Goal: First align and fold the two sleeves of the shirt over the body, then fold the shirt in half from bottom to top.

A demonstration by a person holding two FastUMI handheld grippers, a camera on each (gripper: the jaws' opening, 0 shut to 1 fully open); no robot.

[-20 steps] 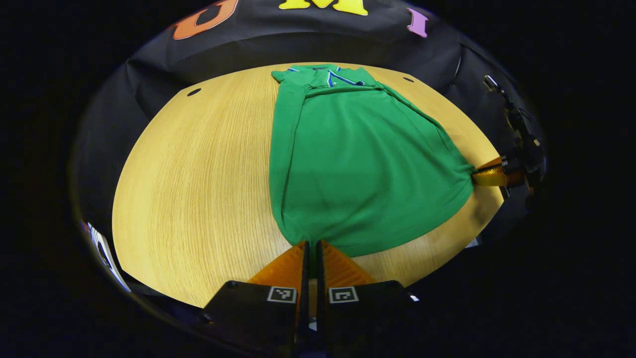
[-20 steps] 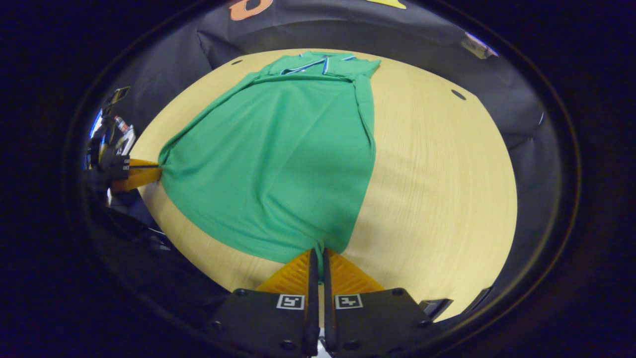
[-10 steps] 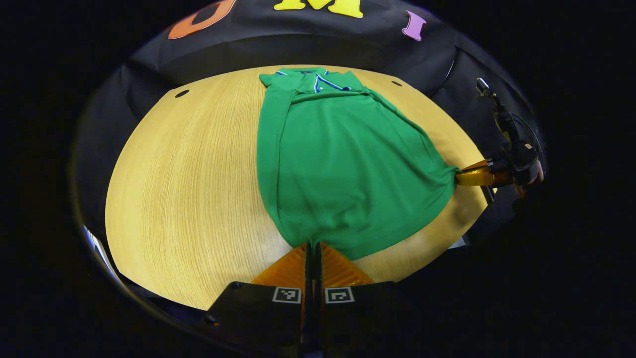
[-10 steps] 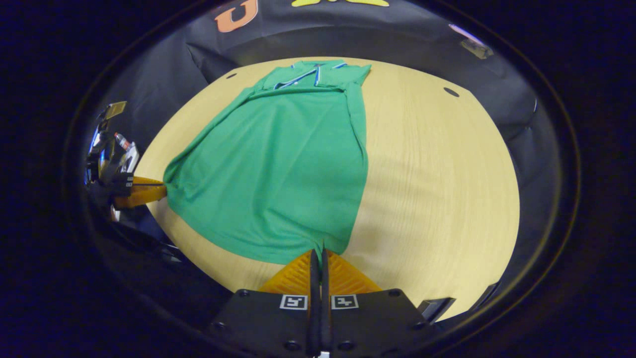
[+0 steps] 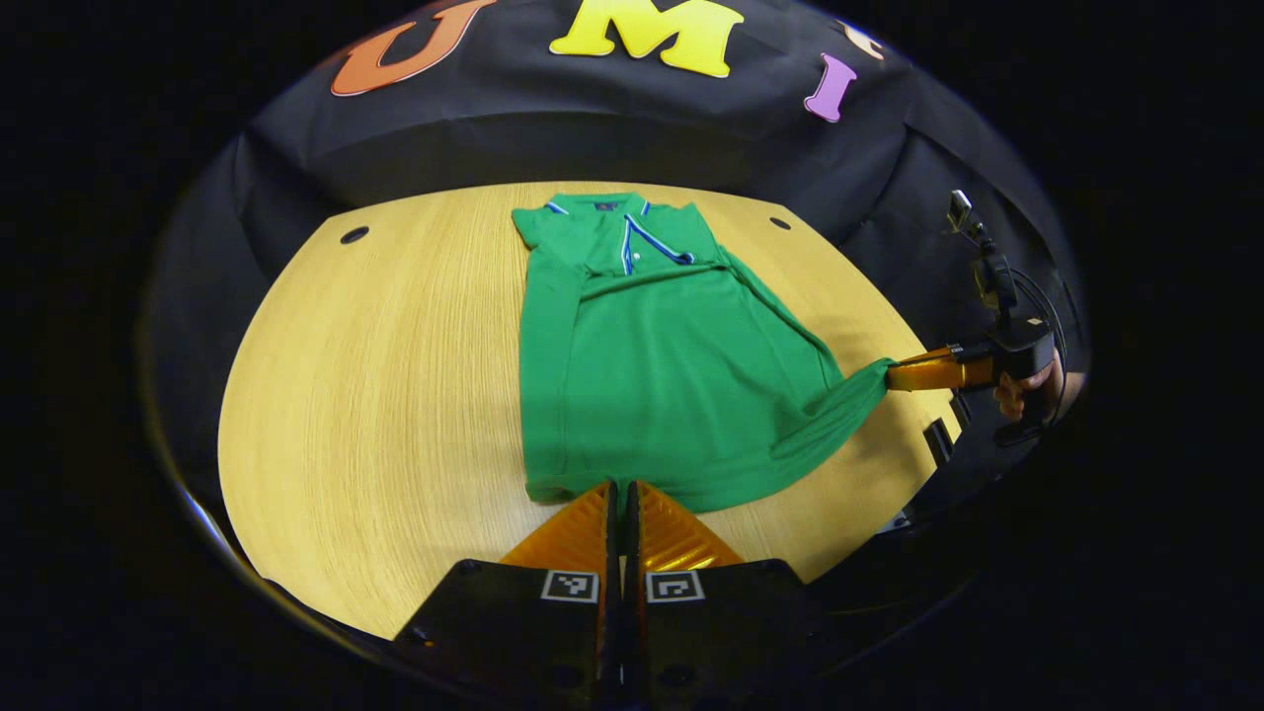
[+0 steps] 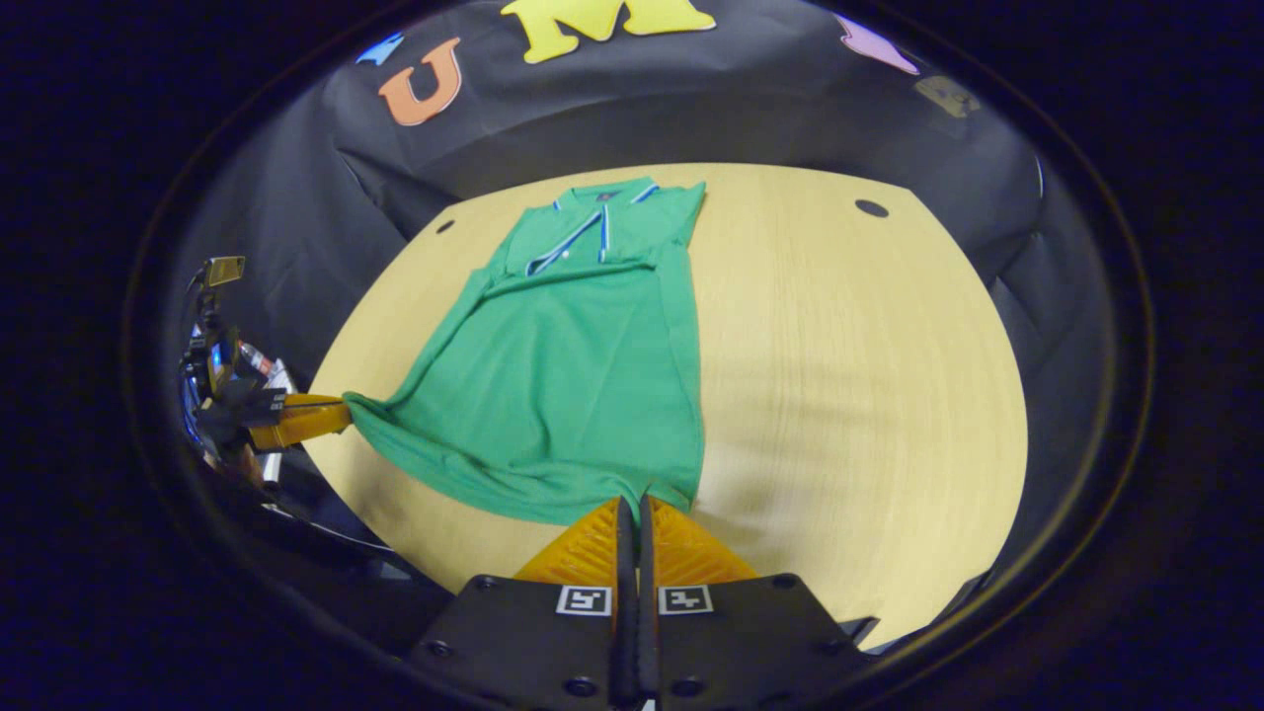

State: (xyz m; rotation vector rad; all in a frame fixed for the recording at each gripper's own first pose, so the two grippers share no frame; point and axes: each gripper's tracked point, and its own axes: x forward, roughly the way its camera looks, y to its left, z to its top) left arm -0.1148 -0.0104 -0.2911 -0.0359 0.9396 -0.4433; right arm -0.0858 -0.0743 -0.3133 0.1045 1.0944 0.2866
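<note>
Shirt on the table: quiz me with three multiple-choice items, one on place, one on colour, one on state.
1. Where do the grippers hold the shirt?
A. collar
B. bottom hem corners
C. shoulders

2. What colour is the shirt?
A. green
B. red
C. white

3. How do the sleeves lie?
A. spread out on the table
B. folded over the body
C. hanging off the edge

B: the left gripper and the right gripper each pinch a hem corner.
A: green cloth with blue-white trim.
B: straight side folds, no sleeve sticking out.
</note>
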